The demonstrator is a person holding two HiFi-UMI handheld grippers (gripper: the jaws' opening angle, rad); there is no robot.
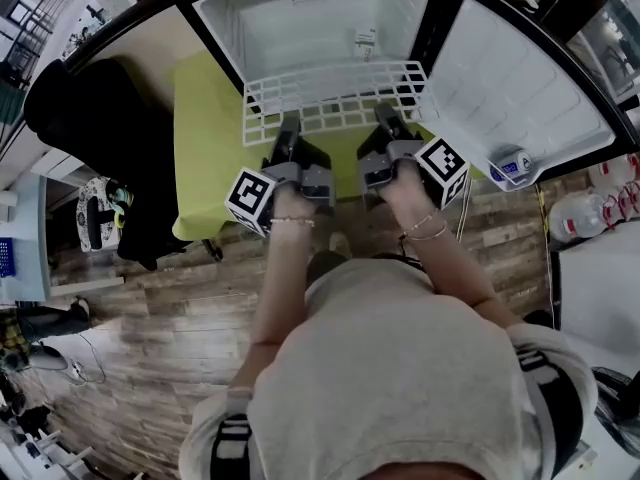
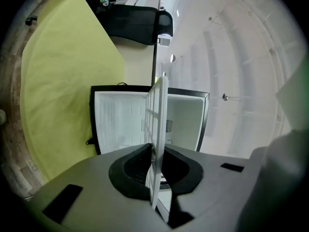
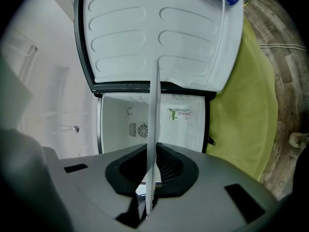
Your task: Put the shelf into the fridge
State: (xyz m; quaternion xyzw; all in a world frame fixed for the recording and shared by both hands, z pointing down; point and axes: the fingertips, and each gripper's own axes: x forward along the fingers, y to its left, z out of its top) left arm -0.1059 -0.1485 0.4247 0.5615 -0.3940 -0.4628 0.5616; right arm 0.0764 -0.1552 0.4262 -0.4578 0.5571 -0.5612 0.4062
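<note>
The white wire shelf (image 1: 335, 98) sits just in front of the open fridge (image 1: 300, 28), its far edge at the fridge's mouth. The left gripper (image 2: 155, 163) and right gripper (image 3: 151, 170) hold its near edge side by side — each one's jaws closed tight on the wire.

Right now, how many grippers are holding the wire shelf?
2. The left gripper is shut on the near edge of the shelf, left of its middle; the right gripper is shut on the same edge, right of its middle.
</note>
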